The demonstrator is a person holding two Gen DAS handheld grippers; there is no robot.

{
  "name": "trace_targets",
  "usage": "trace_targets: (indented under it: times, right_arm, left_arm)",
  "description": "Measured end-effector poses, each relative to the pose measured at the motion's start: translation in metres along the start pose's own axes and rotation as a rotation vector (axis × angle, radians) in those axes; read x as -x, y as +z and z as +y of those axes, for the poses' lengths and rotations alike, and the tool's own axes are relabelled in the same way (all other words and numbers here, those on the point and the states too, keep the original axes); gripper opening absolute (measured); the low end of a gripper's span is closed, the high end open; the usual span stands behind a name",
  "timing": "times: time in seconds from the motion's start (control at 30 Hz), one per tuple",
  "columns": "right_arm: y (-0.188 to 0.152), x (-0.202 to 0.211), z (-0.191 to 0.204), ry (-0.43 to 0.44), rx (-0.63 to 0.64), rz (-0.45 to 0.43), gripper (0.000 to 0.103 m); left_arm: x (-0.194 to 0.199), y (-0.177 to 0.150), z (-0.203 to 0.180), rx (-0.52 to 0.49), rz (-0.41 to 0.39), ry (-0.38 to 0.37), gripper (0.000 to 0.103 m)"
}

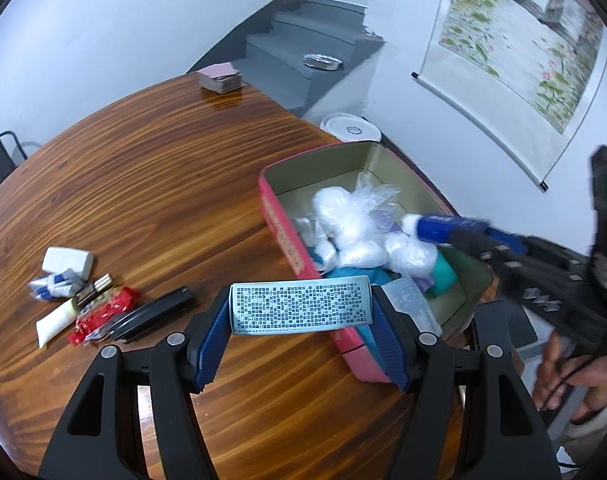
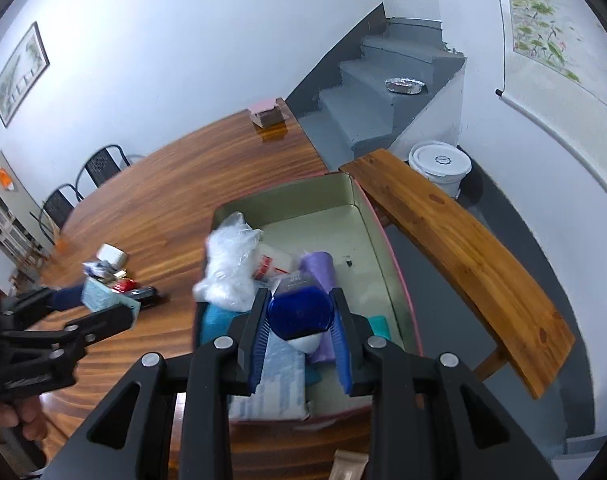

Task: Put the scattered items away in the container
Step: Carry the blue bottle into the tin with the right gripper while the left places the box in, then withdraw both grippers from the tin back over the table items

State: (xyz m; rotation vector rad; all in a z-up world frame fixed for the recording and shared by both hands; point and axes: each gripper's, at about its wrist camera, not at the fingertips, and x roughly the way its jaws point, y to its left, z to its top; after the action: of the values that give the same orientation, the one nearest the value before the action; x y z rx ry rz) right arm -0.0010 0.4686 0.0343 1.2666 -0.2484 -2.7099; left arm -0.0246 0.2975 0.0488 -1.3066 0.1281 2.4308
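Left hand-held gripper (image 1: 303, 312): jaws wide, clamping a printed box (image 1: 301, 306) over the desk (image 1: 143, 184), at 7 o'clock of the pink tin (image 1: 279, 224); right hand-held gripper (image 2: 299, 320): narrow, holding a blue tube (image 2: 299, 308) above the tin. Risk: both converge on one opening; a collision could knock either item loose.

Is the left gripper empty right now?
No, the left gripper is clamped on a pale blue printed box, held near the edge of the pink tin.

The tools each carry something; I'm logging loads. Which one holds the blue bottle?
The right tool: the blue bottle sits between its fingers over the tin. The left tool grips a pale printed box.
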Motion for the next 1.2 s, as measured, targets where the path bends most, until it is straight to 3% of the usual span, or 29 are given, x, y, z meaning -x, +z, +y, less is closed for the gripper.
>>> trace_targets:
  times: [0.3,0.53,0.8,0.93,1.0,1.2]
  right_arm:
    - [-0.018,-0.026,-0.019,-0.016,-0.046,0.1,0.033]
    - [-0.022,-0.006,-0.034,-0.032,-0.106,0.059,0.044]
    - [-0.027,0.0,-0.032,-0.023,-0.152,0.051,0.044]
    - [-0.028,0.0,-0.027,-0.01,-0.145,0.054,0.044]
    - [-0.027,-0.002,-0.025,-0.004,-0.14,0.057,0.044]
    - [-0.027,-0.004,-0.011,0.024,-0.103,0.067,0.044]
  left_arm:
    - [-0.019,0.018,-0.021,-0.041,0.012,-0.034,0.068]
    - [-0.04,0.036,-0.036,-0.071,0.02,-0.068,0.068]
    - [-0.074,0.048,-0.04,-0.078,0.09,-0.051,0.07]
    - [-0.073,0.049,-0.031,-0.022,0.084,-0.068,0.072]
    - [-0.072,0.05,-0.023,0.034,0.085,-0.094,0.079]
    - [-0.059,0.044,-0.004,0.097,0.065,-0.084,0.079]
